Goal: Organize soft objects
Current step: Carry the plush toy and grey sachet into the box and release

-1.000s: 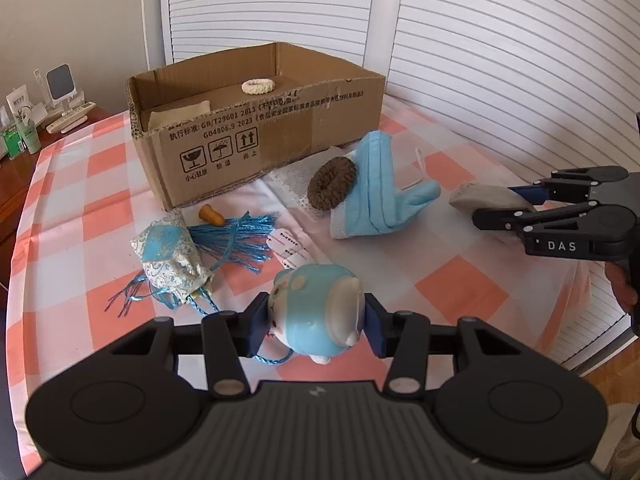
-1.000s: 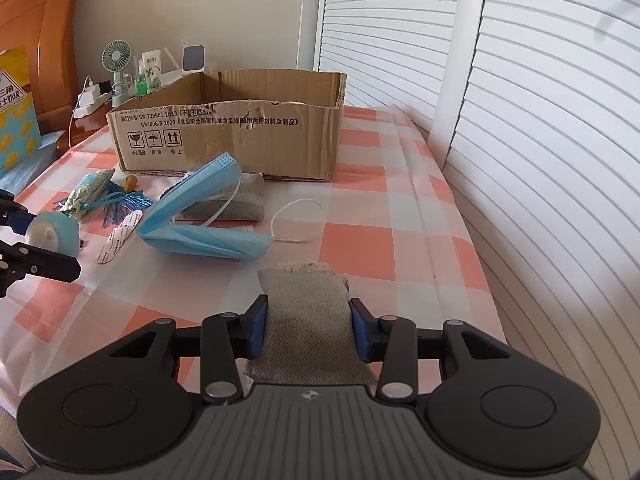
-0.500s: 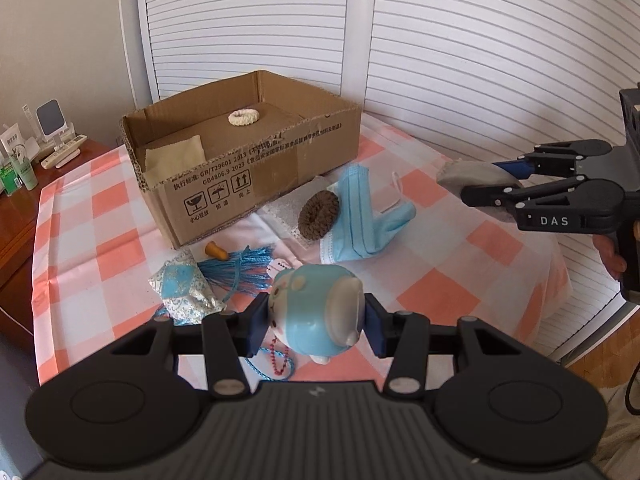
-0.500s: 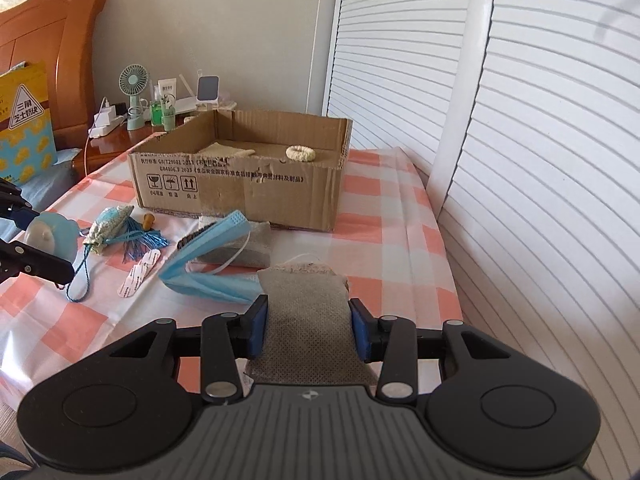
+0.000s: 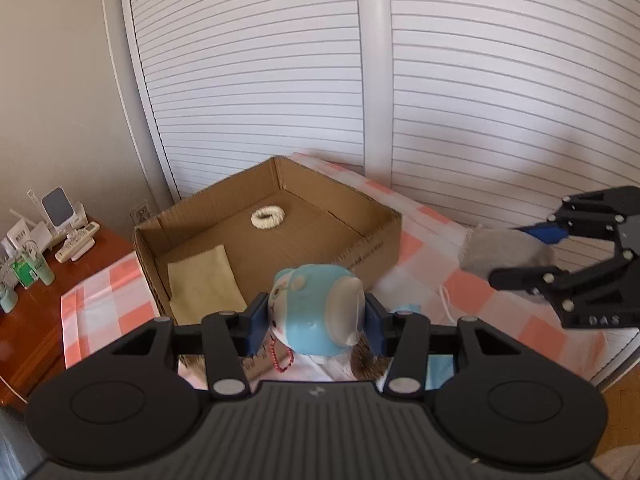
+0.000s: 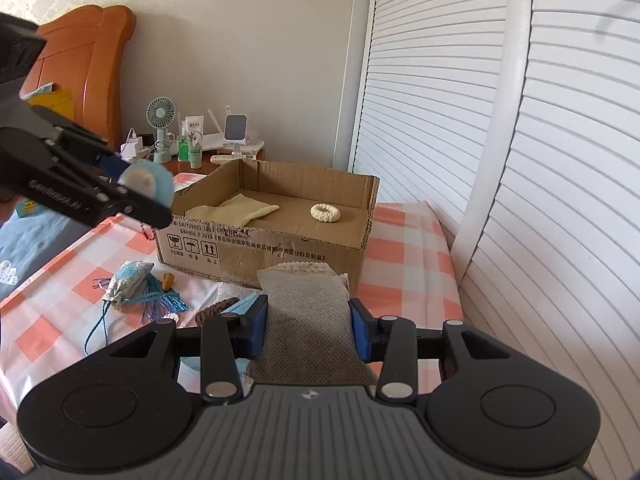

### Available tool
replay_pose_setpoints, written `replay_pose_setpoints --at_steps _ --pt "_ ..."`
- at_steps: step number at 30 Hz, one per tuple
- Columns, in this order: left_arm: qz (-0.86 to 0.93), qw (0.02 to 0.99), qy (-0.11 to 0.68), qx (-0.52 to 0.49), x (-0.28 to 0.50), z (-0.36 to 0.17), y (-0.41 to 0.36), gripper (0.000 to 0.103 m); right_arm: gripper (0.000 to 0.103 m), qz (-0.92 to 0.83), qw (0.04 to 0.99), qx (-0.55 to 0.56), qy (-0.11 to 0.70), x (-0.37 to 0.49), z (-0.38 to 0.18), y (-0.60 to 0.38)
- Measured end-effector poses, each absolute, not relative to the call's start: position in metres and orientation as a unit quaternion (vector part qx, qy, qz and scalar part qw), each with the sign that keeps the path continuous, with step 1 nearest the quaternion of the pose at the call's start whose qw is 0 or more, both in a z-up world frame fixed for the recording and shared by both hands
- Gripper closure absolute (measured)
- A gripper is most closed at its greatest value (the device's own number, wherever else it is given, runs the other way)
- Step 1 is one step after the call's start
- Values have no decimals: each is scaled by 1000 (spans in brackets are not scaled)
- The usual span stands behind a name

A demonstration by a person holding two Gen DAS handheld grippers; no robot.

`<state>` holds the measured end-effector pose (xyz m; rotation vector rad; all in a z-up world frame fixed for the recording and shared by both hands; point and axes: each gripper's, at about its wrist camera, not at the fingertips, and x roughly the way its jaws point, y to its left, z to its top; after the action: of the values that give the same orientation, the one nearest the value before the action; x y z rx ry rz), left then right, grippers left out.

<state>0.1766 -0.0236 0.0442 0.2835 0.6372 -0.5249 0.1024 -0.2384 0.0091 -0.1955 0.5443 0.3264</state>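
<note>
- A blue plush toy is being pinched at its sides by the left gripper, in the air just short of the cardboard box; a carry toward the open box is judged to be in hand.
- The toy is being observed as rounded and smooth, pale blue with a whitish patch, a red bead chain hanging beneath it.
- A grey pouch is being gripped between the blue pads of the right gripper, flat and lengthwise, above the surface near the box front.
- The pouch fabric is being noted as coarse, dotted weave, limp, with a lace-like edge at its far end.
- Both items are being held clear of the surface, presumably so that the box wall can be cleared.
- Already lying in the box: a cream knitted ring and a yellow folded cloth.
- Not yet sorted, on the checked plastic cover: a patterned fabric sachet with blue tassel, and a blue face mask, partly hidden.
- The corrugated box is being recorded as shallow, open-topped, with a torn front rim.
</note>
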Motion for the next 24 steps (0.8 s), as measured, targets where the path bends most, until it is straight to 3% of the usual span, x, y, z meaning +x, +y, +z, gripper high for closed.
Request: replay_pose_setpoints --at_steps 8,9,10,12,13,24 --pt "-229 913 303 148 251 43 -47 53 56 164 947 -108 255 121 19 -237" --pt "-224 915 302 146 257 39 -49 47 56 164 947 -109 254 124 20 -238" --pt "-224 914 304 146 261 36 -50 29 56 164 947 -110 254 125 20 -237" --pt "-222 916 301 144 263 29 -52 8 56 164 947 -112 254 126 20 -237" --pt "-221 919 295 142 260 27 -51 5 56 164 947 -112 254 127 20 -238" --pt "-172 935 291 110 188 19 -28 1 56 170 947 -109 252 136 22 -241"
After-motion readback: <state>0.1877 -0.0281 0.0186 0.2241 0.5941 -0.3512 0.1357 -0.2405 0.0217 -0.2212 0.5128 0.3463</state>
